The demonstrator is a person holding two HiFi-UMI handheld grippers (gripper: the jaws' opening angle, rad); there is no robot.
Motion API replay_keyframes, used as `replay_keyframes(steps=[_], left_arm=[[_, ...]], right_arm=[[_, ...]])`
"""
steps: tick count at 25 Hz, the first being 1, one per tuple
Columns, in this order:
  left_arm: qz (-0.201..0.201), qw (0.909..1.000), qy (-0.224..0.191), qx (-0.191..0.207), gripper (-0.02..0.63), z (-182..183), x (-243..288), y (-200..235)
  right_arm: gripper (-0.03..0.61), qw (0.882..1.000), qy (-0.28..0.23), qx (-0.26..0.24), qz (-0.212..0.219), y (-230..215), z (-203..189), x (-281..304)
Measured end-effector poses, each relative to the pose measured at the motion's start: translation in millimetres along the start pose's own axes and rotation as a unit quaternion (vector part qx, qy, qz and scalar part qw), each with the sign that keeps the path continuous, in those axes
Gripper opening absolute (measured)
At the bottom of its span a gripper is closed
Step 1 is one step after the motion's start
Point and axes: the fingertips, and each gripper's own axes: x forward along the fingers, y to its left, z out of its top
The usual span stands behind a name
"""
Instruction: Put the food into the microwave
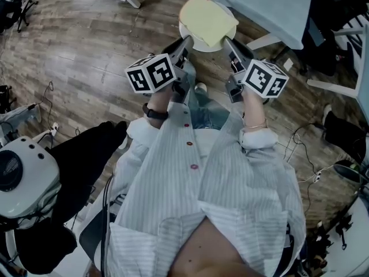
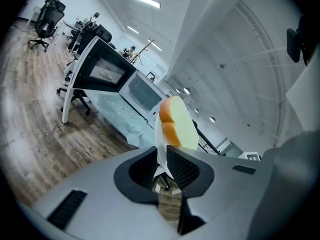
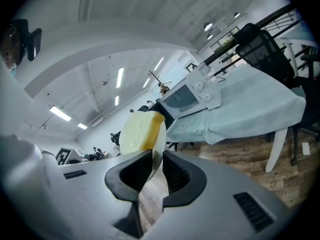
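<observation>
Left hand-held gripper (image 1: 185,41) and right hand-held gripper (image 1: 226,41) each clamp the plate (image 1: 203,49) carrying bread (image 1: 207,19). Microwave (image 2: 142,93) appears in the gripper views only.

Right tool (image 3: 156,160) jaws clamped on the rim of a white plate (image 3: 161,134), pads pressing both faces. Yellow-crusted bread slice (image 3: 139,132) lies on the plate, just past the jaws. Beyond, a white microwave (image 3: 191,99) stands at the worktop's (image 3: 250,109) far end. Pale cloth (image 3: 235,119) hangs over the near edge. Office chair (image 3: 260,44) behind, wood floor (image 3: 240,156) below.
</observation>
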Motion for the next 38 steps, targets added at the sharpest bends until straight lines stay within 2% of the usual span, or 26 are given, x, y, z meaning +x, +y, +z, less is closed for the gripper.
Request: replay_keyframes(steps=[11,30,38], left_arm=[[-0.001,0.9999,0.008,-0.006,0.052,43,30,33],[-0.016,0.9996,0.025,-0.003,0.055,176,111,121],[-0.026,0.9990,0.036,0.005,0.057,207,130,142]], right_arm=[[0.072,1.000,0.003,0.004,-0.005,-6,25,54],[0.072,1.000,-0.006,0.009,-0.019,-15,99,208],[0.072,0.999,-0.020,0.021,-0.033,-17,114,242]])
